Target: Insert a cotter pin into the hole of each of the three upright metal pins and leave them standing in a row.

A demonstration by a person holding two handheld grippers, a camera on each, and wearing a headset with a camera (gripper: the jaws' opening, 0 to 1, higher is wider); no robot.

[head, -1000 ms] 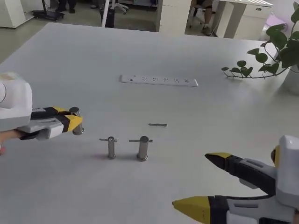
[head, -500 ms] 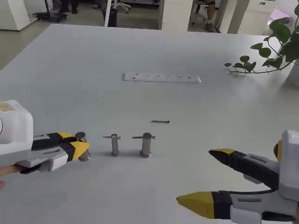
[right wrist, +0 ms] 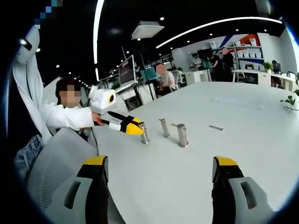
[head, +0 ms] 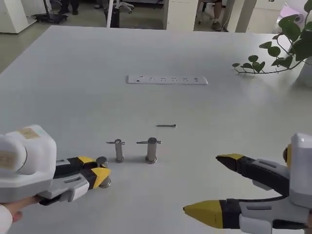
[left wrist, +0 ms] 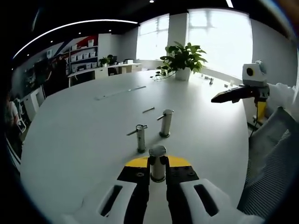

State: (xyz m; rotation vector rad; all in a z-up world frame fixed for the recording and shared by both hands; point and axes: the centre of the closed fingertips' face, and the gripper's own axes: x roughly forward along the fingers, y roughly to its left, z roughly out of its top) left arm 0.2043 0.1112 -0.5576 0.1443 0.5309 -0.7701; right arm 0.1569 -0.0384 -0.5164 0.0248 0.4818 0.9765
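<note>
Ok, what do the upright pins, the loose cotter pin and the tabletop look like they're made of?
Upright pins: probably steel, grey satin finish, soft highlights down the shafts.
Loose cotter pin: thin grey metal by its look; too small to judge the finish.
Tabletop: smooth, matte, pale grey, perhaps laminate or painted board; reflections are faint and diffuse.

My left gripper (head: 100,174) sits at eight o'clock in the head view. Its jaws point toward three o'clock and are closed on an upright pin (left wrist: 158,161), which stands between the yellow tips. My left hand (head: 12,208) shows behind its white body. My right gripper (head: 202,184) comes in at four o'clock and points toward nine o'clock, with its jaws spread wide apart. In the right gripper view, my white sleeve (right wrist: 65,117) runs back from the left gripper.
</note>
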